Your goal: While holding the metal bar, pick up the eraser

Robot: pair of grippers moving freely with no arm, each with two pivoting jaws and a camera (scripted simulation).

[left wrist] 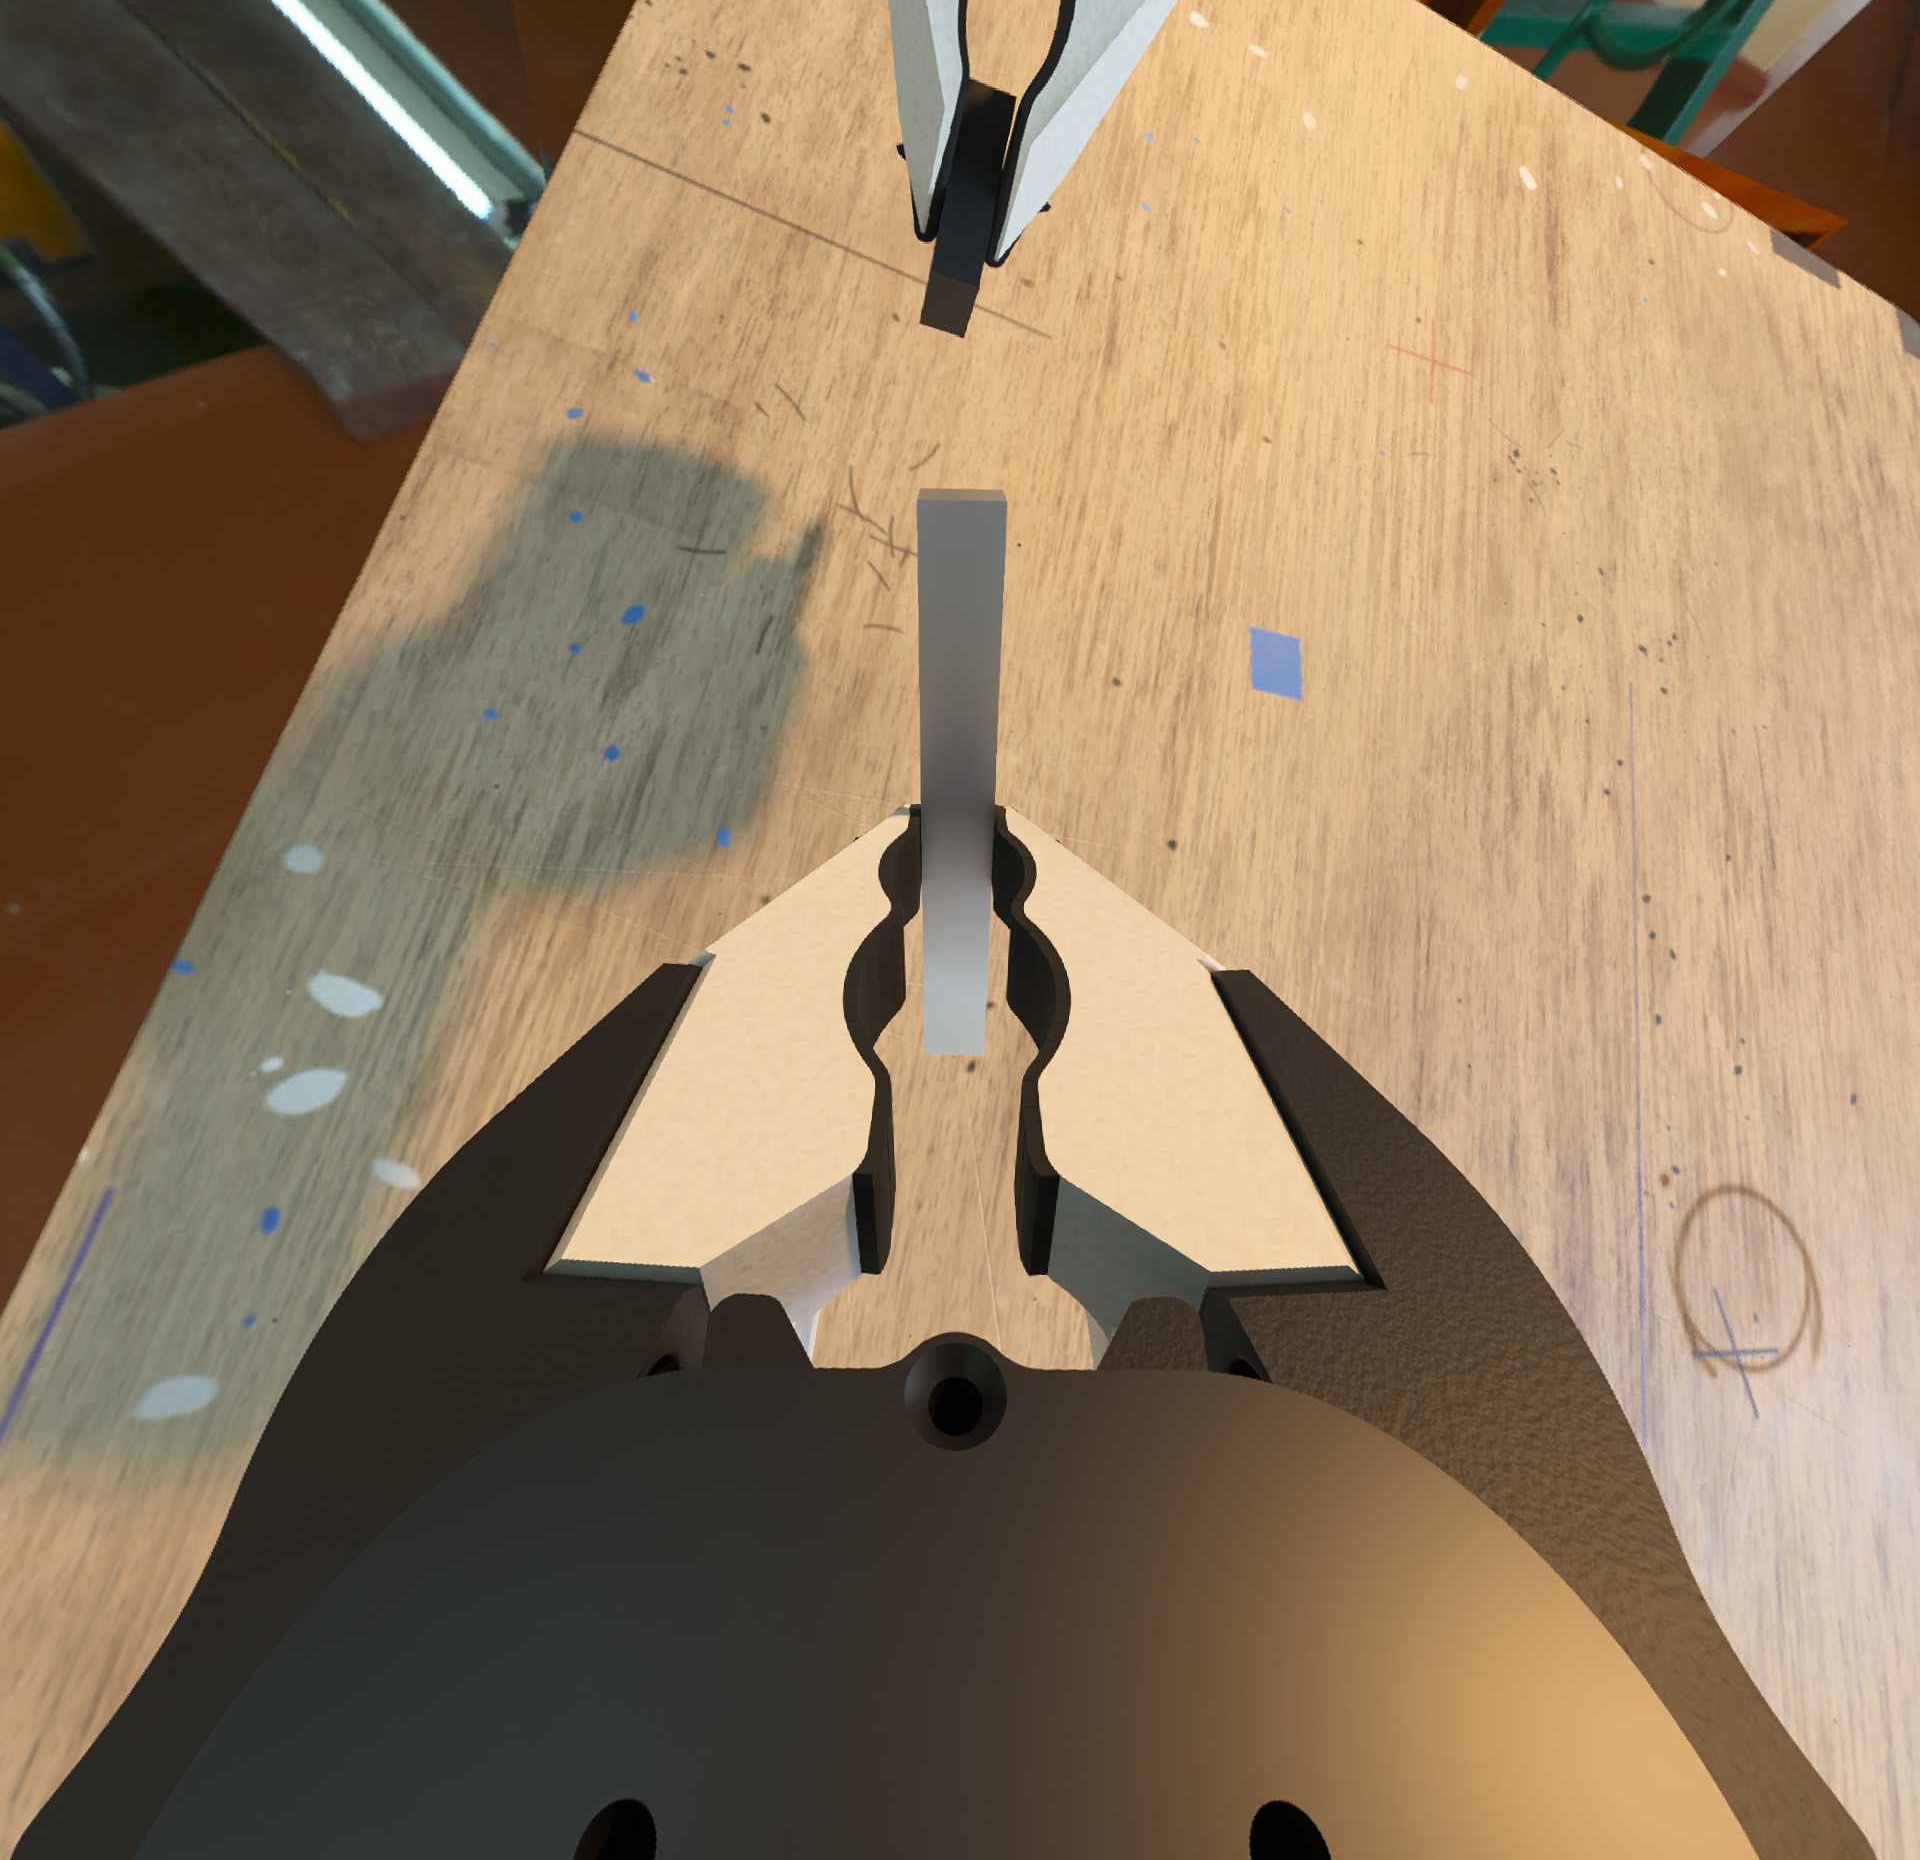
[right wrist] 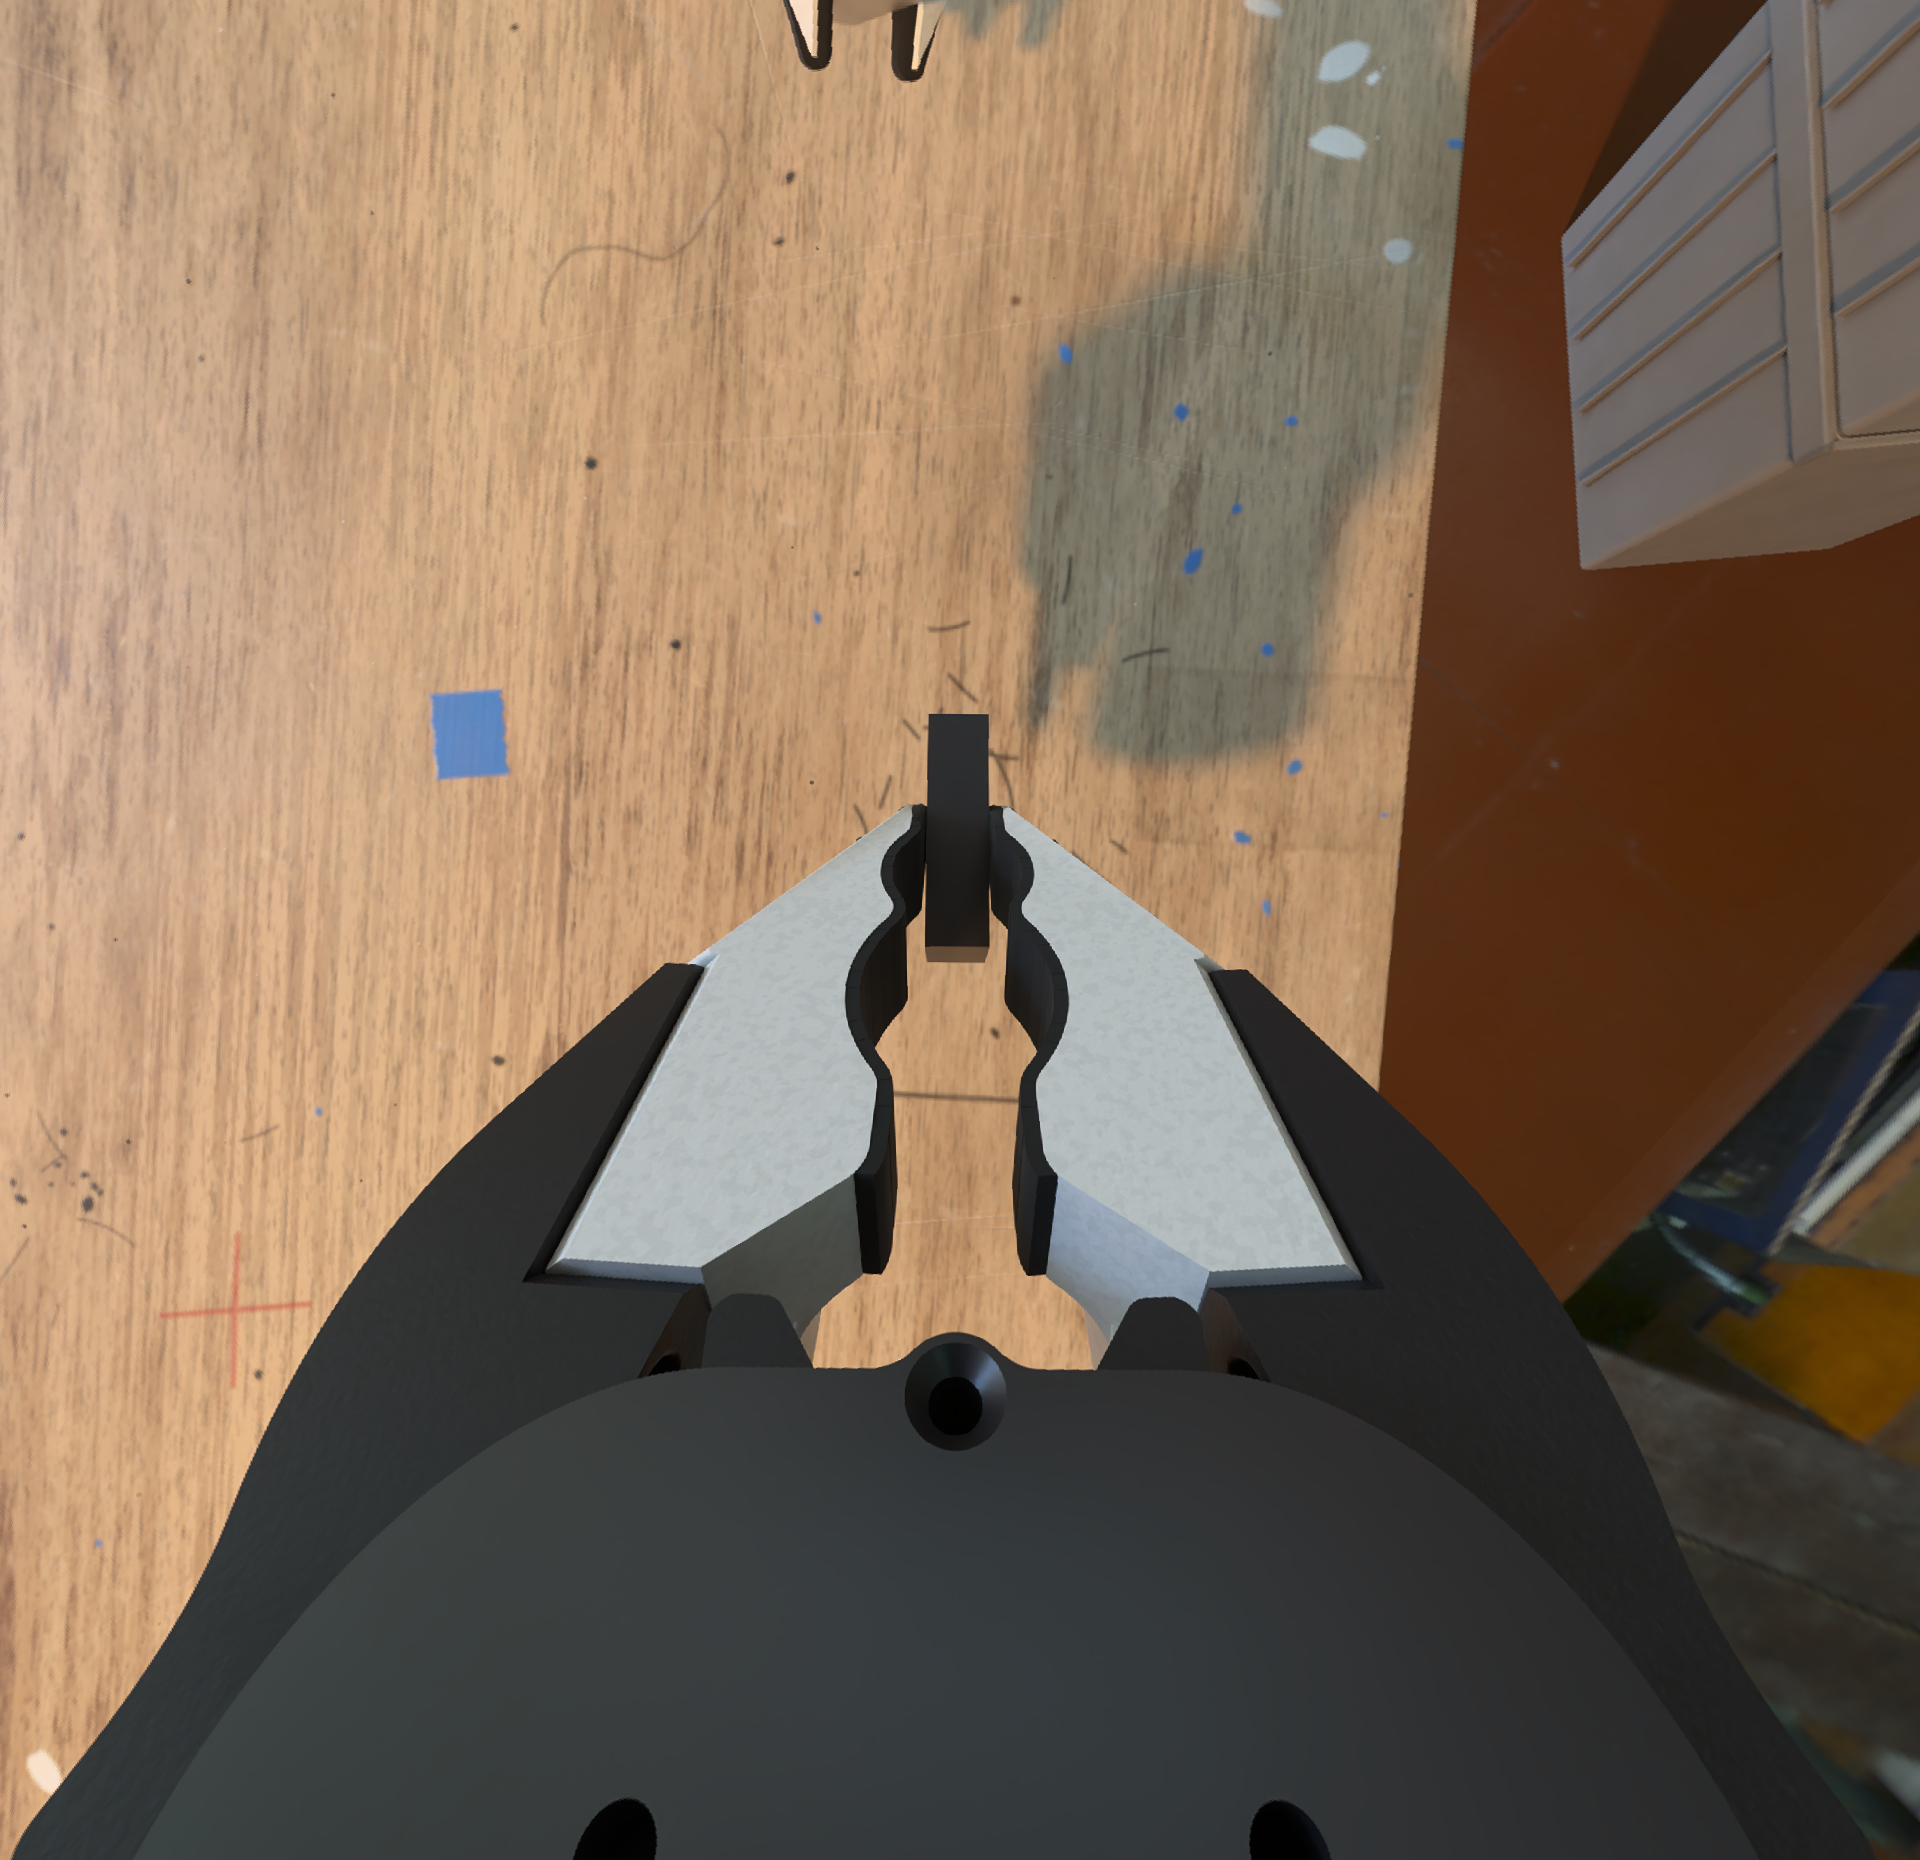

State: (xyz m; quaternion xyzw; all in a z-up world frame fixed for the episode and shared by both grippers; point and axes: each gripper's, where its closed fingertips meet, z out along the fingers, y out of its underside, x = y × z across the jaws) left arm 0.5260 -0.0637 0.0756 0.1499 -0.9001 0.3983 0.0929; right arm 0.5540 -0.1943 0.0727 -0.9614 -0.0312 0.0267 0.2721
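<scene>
We see the left gripper (left wrist: pixel 957 823) clenched on the grey metal bar (left wrist: pixel 962 667) and the right gripper (right wrist: pixel 957 823) clenched on the black eraser (right wrist: pixel 957 834), both above the wooden table (left wrist: pixel 1351 771). The table edge (right wrist: pixel 1429 667) lies near the right gripper; beyond it we see red floor (right wrist: pixel 1621 771) and a cabinet (right wrist: pixel 1745 304).

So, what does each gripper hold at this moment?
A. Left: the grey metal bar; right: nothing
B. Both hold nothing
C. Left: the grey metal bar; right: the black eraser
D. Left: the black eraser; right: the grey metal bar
C: the left gripper has its fingers shut on the metal bar, and the right gripper pinches the eraser clear of the table.
</scene>
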